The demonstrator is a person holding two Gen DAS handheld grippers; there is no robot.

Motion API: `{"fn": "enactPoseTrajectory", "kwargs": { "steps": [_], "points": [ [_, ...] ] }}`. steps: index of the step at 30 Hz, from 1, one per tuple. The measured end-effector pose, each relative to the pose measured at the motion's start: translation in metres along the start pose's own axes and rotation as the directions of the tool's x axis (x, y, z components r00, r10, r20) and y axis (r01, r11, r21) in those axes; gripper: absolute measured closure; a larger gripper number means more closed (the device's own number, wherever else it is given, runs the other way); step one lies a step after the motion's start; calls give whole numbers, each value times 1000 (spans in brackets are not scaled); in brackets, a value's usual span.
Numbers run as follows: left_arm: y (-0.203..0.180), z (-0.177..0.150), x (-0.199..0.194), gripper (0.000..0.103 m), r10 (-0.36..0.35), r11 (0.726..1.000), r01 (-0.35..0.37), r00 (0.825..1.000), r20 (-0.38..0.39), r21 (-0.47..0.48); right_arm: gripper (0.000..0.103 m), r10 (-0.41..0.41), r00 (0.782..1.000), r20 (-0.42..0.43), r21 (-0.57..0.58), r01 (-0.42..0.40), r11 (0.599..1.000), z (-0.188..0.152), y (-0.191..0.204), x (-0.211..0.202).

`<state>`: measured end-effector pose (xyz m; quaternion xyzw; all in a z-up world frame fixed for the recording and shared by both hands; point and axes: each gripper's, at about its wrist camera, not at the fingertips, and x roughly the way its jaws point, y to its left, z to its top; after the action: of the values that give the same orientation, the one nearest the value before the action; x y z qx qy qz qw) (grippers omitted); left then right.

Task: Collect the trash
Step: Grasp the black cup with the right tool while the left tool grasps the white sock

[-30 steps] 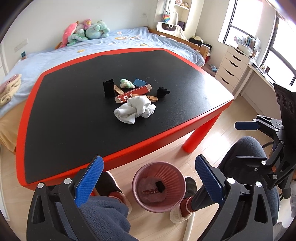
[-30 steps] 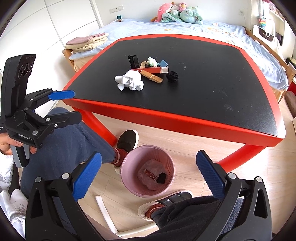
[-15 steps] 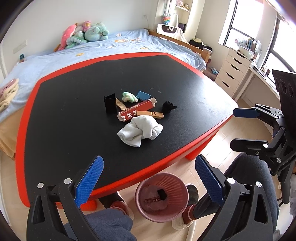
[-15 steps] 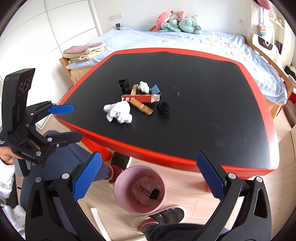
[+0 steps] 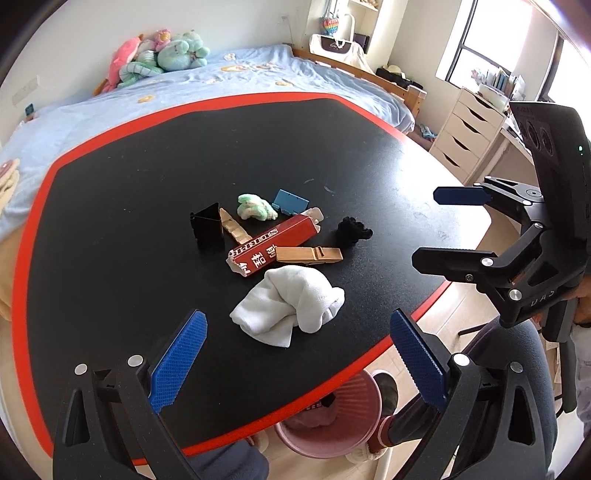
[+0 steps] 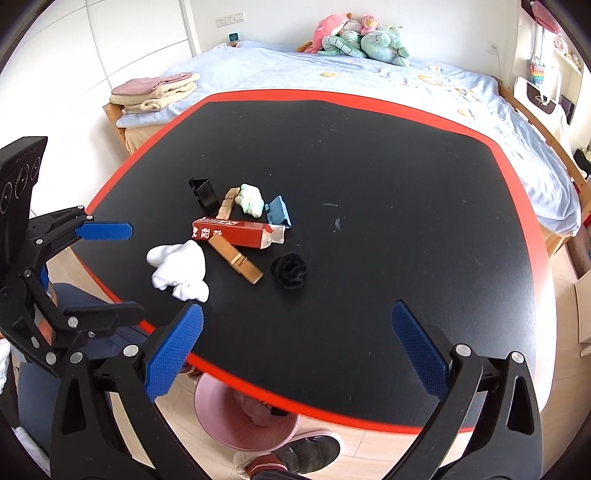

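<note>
A pile of trash lies mid-table: a crumpled white cloth (image 5: 291, 306) (image 6: 179, 271), a red carton (image 5: 271, 245) (image 6: 236, 232), a wooden clothespin (image 5: 308, 254) (image 6: 236, 260), a black fuzzy ball (image 5: 352, 230) (image 6: 290, 271), a green-white wad (image 5: 255, 208) (image 6: 251, 199), a blue clip (image 5: 290, 201) (image 6: 279, 212) and a black clip (image 5: 207, 225) (image 6: 203, 194). My left gripper (image 5: 295, 362) is open and empty, just short of the cloth. My right gripper (image 6: 295, 354) is open and empty above the table's near edge. A pink bin (image 5: 354, 428) (image 6: 229, 424) stands under that edge.
The black table with a red rim (image 5: 33, 206) (image 6: 517, 162) stands before a blue bed (image 5: 221, 85) with plush toys (image 6: 354, 35). A white drawer unit (image 5: 469, 133) is at the right. The person's legs and feet are beside the bin.
Both grippers have risen from beside the bin and moved forward over the table's near edge toward the pile. Both have stayed open and empty.
</note>
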<state>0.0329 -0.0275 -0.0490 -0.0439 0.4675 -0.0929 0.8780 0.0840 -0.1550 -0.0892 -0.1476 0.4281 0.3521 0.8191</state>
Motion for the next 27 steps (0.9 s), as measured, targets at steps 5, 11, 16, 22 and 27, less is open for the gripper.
{"fn": "enactPoseTrajectory", "kwargs": {
  "steps": [5,11,16,22,27],
  "points": [
    [6,4,17,8,4,1000,-4,1000,-24,-15,3,19,1000,-15,-10,-19,1000,9,-5,18],
    [11,3,26,8,2,1000,-3,999,-33,-24,20,46,998,-41,-14,-47,999,12,-8,39],
    [14,0,33,21,-10,1000,8,999,-45,-27,36,67,997,-48,-27,-68,997,14,-5,47],
    [17,-1,33,35,-17,999,16,999,-34,-30,51,72,996,-57,-36,-74,997,19,-2,54],
    [15,0,31,51,-15,1000,15,999,-30,-18,72,73,996,-60,-45,-76,996,20,1,58]
  ]
}}
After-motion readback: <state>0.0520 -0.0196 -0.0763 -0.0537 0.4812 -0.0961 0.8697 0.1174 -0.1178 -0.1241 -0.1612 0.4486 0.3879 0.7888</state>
